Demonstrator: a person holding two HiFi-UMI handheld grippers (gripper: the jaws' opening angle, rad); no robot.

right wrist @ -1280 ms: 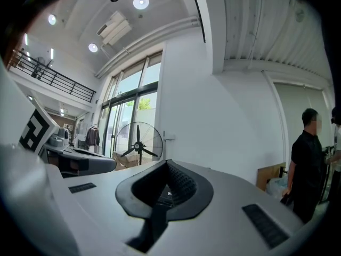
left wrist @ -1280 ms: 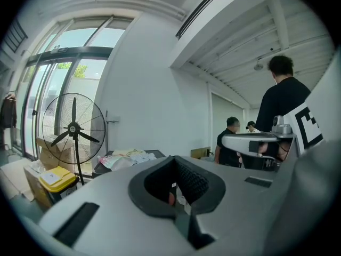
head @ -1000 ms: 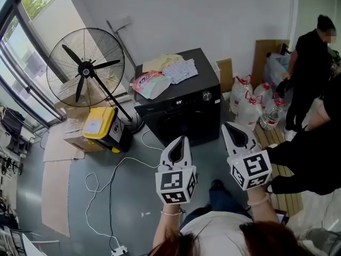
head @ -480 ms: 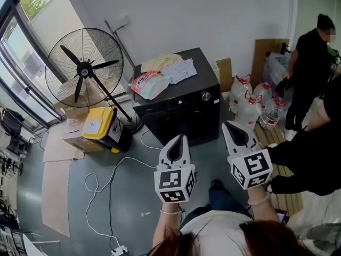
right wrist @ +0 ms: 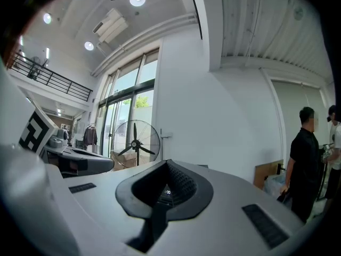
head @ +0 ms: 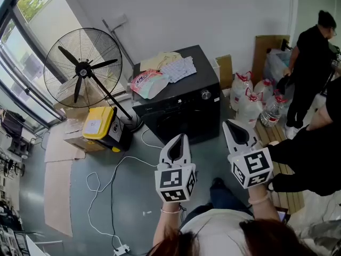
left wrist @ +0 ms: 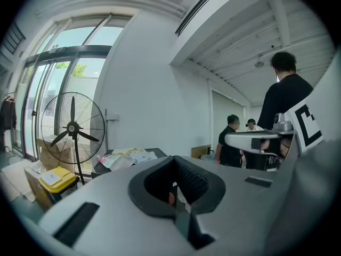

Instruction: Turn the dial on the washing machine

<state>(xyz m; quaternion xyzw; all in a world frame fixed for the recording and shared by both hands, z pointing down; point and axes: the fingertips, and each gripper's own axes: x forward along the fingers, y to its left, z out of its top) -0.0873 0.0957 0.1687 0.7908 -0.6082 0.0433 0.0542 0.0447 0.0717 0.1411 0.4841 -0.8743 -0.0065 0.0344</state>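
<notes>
Over by the window stands the big fan [head: 82, 68] with a yellow box [head: 99, 125] at its foot. Next along is the black washing machine [head: 184, 113], with clothes and packets [head: 161, 73] heaped on the left half of its top.

The left gripper [head: 181, 141] hangs in the air well short of the machine's front. Its jaws are pressed together on nothing.

The dial [head: 206, 95] is the silver knob at the top right corner of the front panel. I can't read its setting from here.

The right gripper [head: 231, 129] is held level, also well back from the dial and a little to its right, with its jaws likewise closed and empty.

This would fit someone squaring up to the dial as well as someone who has backed away from it.

As I judge it, a round, shallow knob like that can only be gripped with the jaws parted wide enough to span it. They would have to come in square to the panel, and the turn would have to run about the knob's own centre or the pads would slip.

Water bottles [head: 250, 103] and a person in black [head: 309, 57] crowd the right side.
</notes>
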